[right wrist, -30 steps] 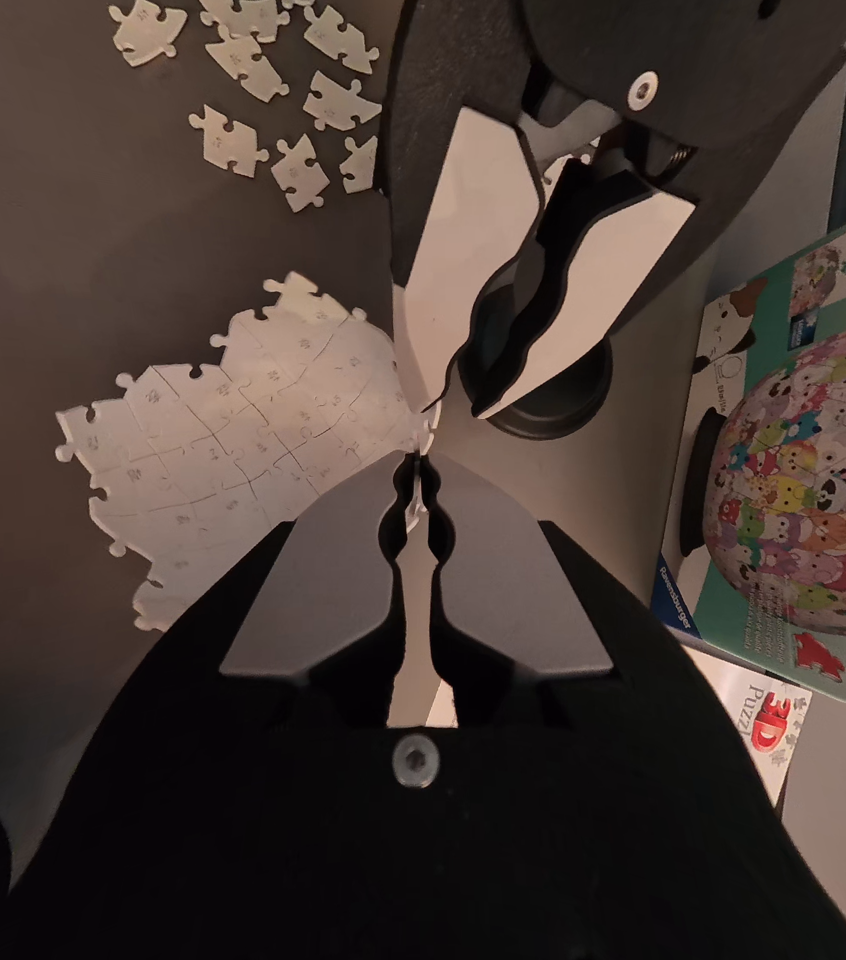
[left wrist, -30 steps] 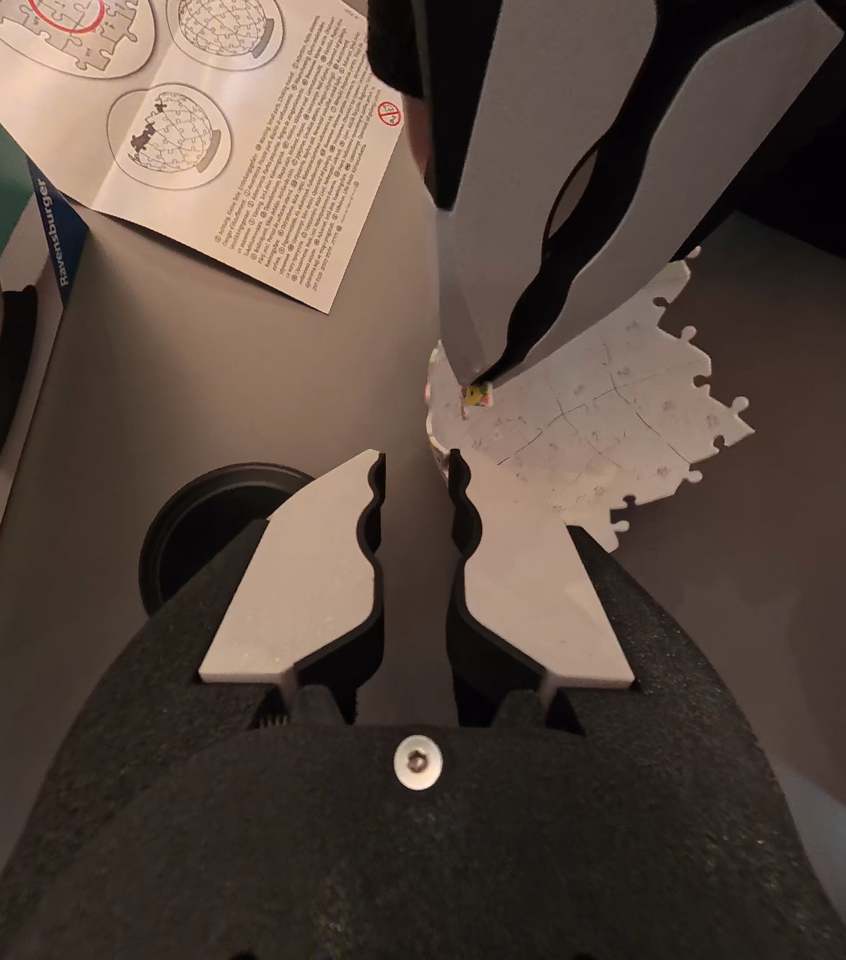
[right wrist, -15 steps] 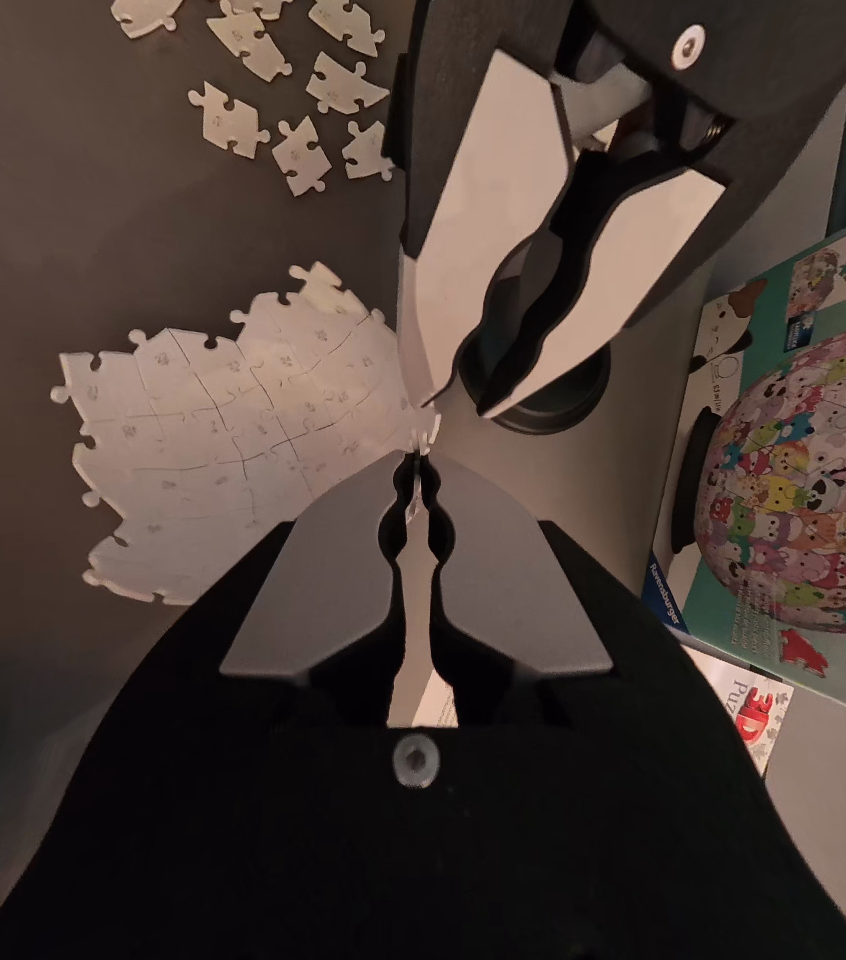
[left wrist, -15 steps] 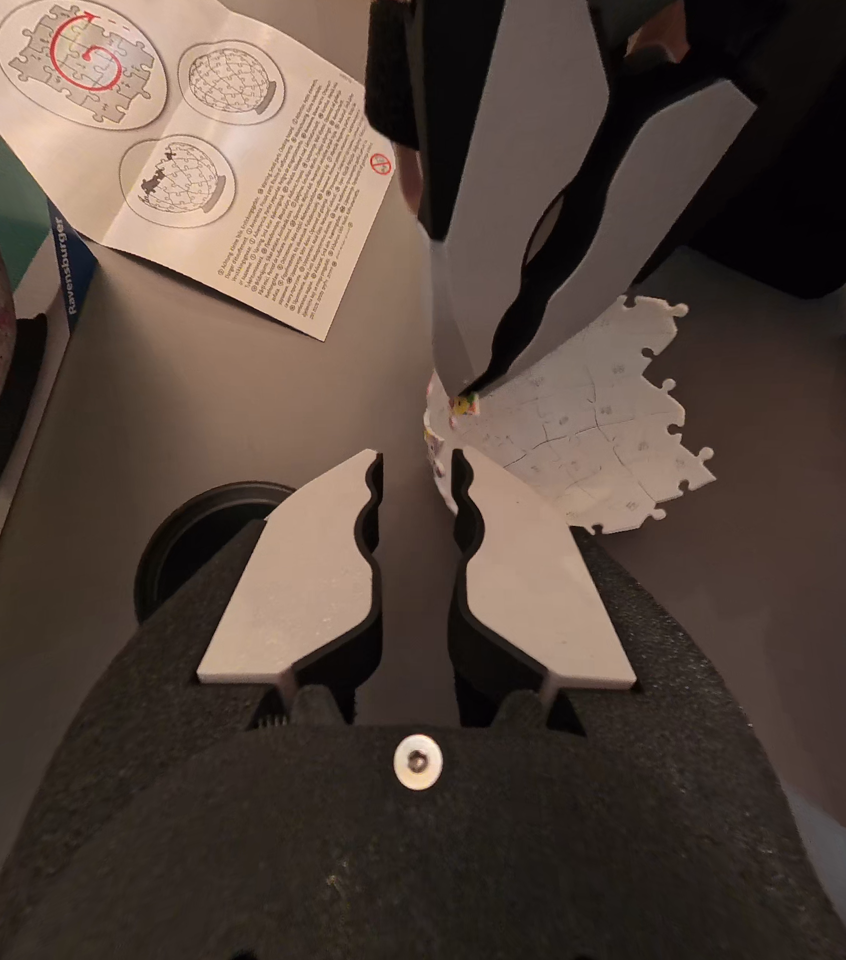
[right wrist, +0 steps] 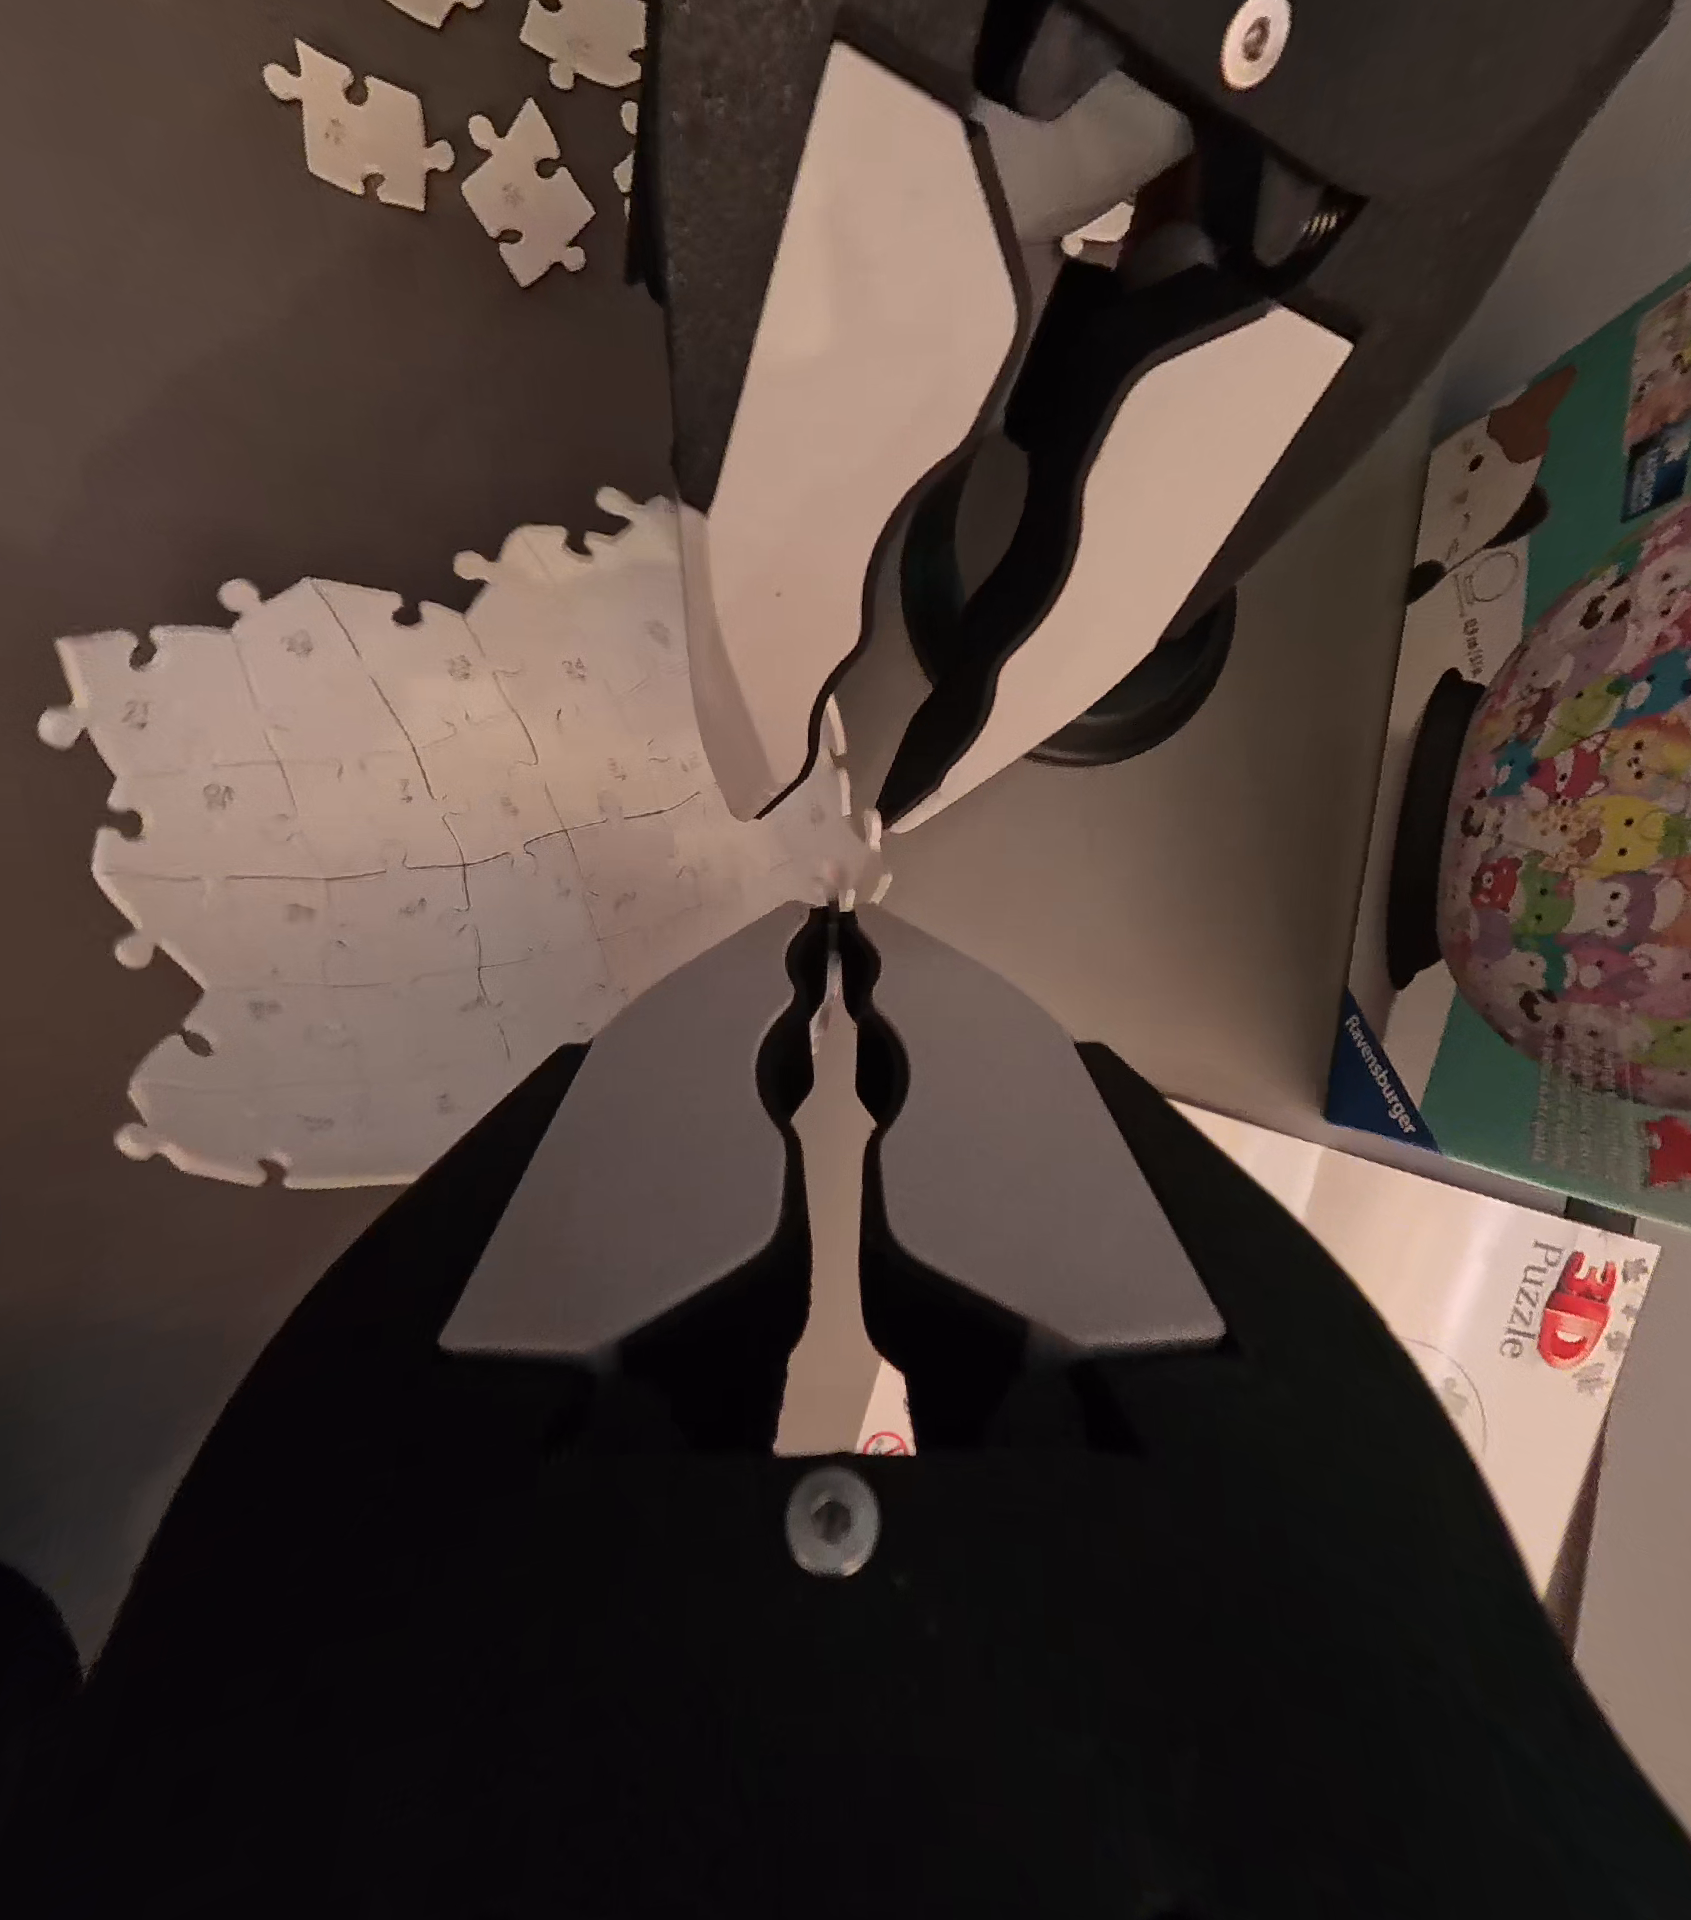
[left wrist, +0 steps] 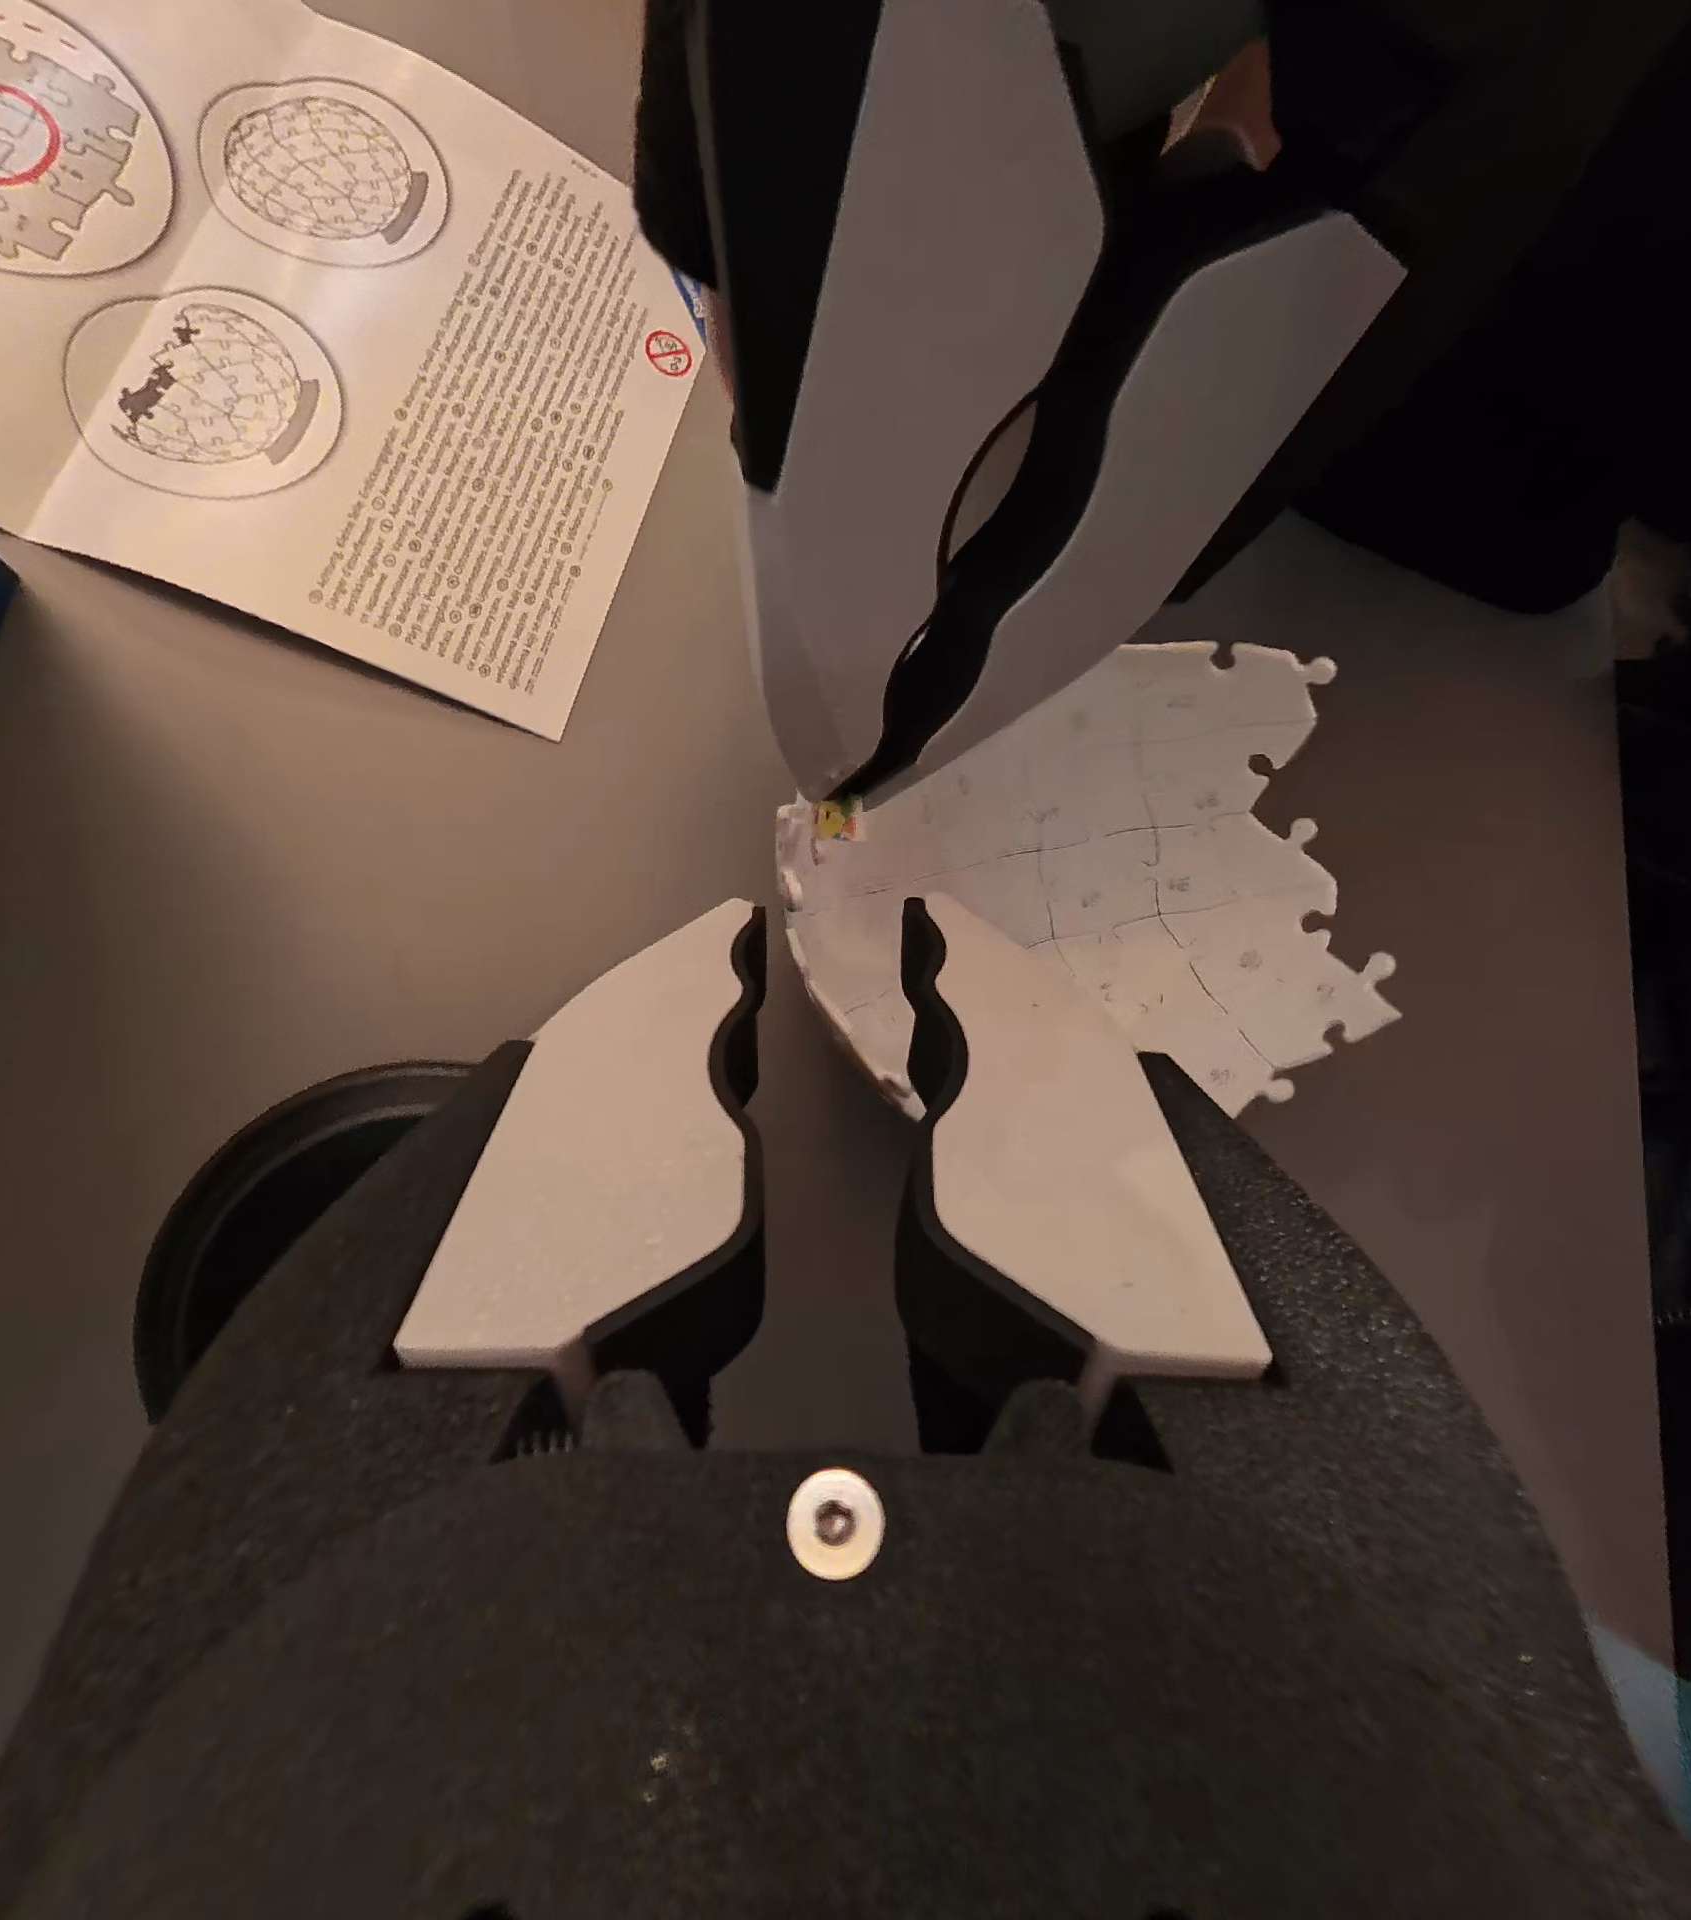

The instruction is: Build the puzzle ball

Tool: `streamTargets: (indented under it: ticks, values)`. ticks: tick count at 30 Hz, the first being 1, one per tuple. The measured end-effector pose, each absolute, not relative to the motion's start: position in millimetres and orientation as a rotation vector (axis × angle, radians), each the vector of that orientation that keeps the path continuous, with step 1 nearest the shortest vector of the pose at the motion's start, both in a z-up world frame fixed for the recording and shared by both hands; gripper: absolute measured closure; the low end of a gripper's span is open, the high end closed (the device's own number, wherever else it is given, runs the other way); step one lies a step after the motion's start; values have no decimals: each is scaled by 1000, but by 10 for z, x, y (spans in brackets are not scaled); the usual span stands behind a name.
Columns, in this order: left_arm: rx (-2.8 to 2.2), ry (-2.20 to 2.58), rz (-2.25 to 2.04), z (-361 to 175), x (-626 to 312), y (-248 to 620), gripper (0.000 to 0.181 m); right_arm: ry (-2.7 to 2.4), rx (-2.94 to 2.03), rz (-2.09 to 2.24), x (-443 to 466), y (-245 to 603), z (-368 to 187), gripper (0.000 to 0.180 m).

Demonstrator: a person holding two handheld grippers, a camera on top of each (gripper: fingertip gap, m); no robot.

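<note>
Puzzle shell (left wrist: 1111, 894) edge pinched in right tool (right wrist: 828, 925) | left tool (left wrist: 830, 906) straddles rim, apart

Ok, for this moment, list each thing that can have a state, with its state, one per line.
Left gripper: open, jaws straddling the shell's edge.
Right gripper: shut on the shell's edge.
Assembled puzzle shell: partly built, curved, white inner side showing.
Loose puzzle pieces: unattached, lying white side up.
Instruction sheet: unfolded, flat.
Black stand: on the table, nothing on it.
Puzzle box: cannot tell whether it is open.
</note>
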State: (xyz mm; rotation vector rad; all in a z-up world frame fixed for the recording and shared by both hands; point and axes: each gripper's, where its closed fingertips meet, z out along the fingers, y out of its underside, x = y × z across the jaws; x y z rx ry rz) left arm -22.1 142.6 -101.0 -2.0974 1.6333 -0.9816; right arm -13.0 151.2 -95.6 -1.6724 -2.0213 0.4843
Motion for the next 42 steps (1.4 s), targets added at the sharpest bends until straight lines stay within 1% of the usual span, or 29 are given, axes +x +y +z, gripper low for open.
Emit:
streamTargets:
  ticks: [8,11,19,23,28,32,38,42]
  values:
    - [-2100,1638,-979,-1012,-169,1454,158,-1927,-1724,531,-110,1541,-894,176]
    - [-2109,1634,-954,-1023,-171,1476,167,-1914,-1728,562,-122,1530,-884,176]
    - [-2131,1603,-980,-1031,-212,1491,166,-1914,-1730,578,-162,1536,-895,176]
    - [-2174,1566,-955,-1068,-224,1532,176,-1931,-1729,590,-187,1517,-893,176]
    - [-2170,1544,-1022,-1025,-218,1523,173,-1942,-1721,592,-201,1510,-886,176]
    - [-2134,1540,-1037,-940,-243,1547,161,-1943,-1714,589,-205,1518,-879,176]
    - [-2133,1610,-1030,-978,-290,1492,159,-1952,-1731,566,-181,1535,-899,176]
    - [-2145,1648,-996,-1059,-259,1460,163,-1944,-1740,572,-181,1539,-892,176]
